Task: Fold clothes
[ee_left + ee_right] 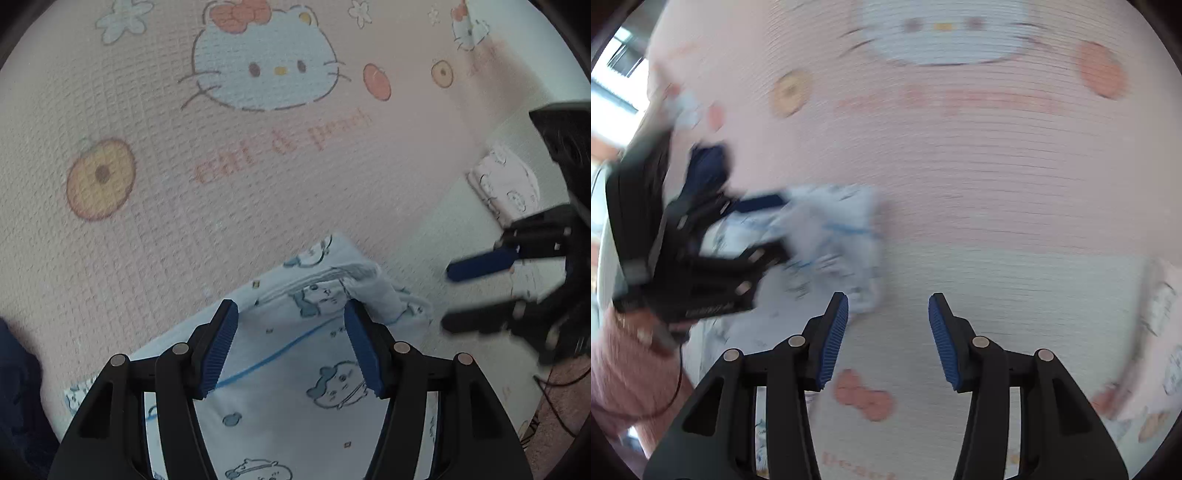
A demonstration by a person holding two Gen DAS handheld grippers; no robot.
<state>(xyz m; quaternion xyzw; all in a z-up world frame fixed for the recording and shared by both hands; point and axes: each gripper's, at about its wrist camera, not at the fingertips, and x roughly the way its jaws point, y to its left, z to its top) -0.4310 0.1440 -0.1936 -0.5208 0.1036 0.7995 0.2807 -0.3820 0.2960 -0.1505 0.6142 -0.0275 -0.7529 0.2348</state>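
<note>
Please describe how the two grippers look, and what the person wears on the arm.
Both the left gripper and right gripper have black angular frames with silver round pins. Their fingers carry ribbed blue pads. A thin dark cable crosses the fuzzy pink sleeve.

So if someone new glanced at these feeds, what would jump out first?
Probably the big cartoon cat face printed on the pink blanket, top centre in the left wrist view. Next, the pale blue printed garment, folded, lying beneath the open left claw, and the right claw open over bare blanket.

A light-blue garment [295, 369] (cartoon print, blue piping) lies partly folded on the pink blanket [258, 166].
</note>
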